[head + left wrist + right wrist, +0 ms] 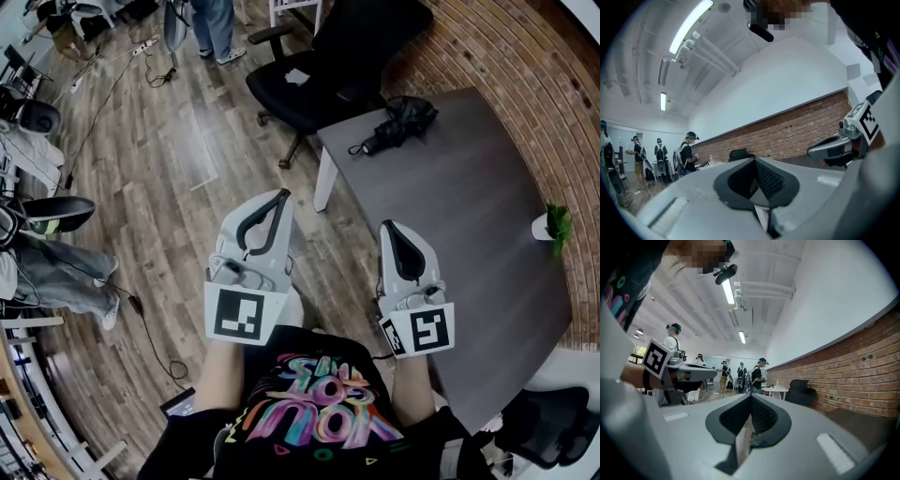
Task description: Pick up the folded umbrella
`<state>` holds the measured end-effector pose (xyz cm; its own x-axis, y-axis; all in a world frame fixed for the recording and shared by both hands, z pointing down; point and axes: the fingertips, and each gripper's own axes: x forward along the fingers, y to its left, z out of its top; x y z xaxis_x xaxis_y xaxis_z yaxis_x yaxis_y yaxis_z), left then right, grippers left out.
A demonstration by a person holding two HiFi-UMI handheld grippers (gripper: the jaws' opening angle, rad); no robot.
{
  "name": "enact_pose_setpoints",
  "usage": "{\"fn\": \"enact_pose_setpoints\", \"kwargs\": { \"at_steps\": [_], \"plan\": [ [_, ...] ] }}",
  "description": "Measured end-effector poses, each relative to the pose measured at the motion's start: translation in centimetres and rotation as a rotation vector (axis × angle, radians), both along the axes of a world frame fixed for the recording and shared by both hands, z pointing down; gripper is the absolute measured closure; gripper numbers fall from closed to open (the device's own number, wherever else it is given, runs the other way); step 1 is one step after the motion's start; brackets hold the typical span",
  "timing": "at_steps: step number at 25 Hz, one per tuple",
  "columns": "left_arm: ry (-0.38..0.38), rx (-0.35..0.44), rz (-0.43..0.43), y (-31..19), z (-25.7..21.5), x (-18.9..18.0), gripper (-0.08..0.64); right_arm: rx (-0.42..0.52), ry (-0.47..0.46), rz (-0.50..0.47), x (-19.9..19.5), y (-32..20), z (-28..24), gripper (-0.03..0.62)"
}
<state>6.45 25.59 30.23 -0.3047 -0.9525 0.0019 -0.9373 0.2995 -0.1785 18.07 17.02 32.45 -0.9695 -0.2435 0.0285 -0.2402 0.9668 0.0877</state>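
Two tools are showing in the head view, side by side, well apart, both pointing ahead at about level.

The left tool (pixel 281 195) is hanging over the wood floor (pixel 178 159), just left of the counter's left edge. Its jaws are meeting at the tips, clenched on nothing; its own view is showing the pads touching with nothing between. Several people (pixel 689 152) are standing in the background of that view.

The right tool (pixel 387 226) is hanging over the grey counter (pixel 487 281), near its left edge. Its jaws are likewise pressing together, empty.

The umbrella (pixel 398 122), black and folded, is lying on the counter's far end, close to the far-left corner, with its strap trailing toward the edge. It is lying well ahead of both tools and neither is touching it.

A black chair (pixel 328 66) is standing just beyond that end of the counter. A small plant (pixel 553 225) in a white pot is standing at the counter's right edge, beside the brick wall (pixel 525 66).
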Motion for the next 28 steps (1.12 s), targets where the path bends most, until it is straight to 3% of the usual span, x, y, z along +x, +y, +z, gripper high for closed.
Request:
{"fn": "enact_pose_setpoints", "kwargs": {
  "at_steps": [7, 14, 28],
  "plan": [
    [-0.021, -0.004, 0.048, -2.9, -0.6, -7.8, 0.56, -0.007, 0.007, 0.041, -7.2, -1.9, -0.1, 0.592],
    [-0.027, -0.006, 0.09, -4.3, -0.4, -13.1, 0.56, -0.01, 0.015, 0.102, -11.5, -3.5, 0.3, 0.592],
    [0.049, -0.053, 0.085, -5.2, 2.9, -17.9, 0.558, -0.06, 0.064, 0.141, -15.0, -5.0, 3.1, 0.592]
  ]
}}
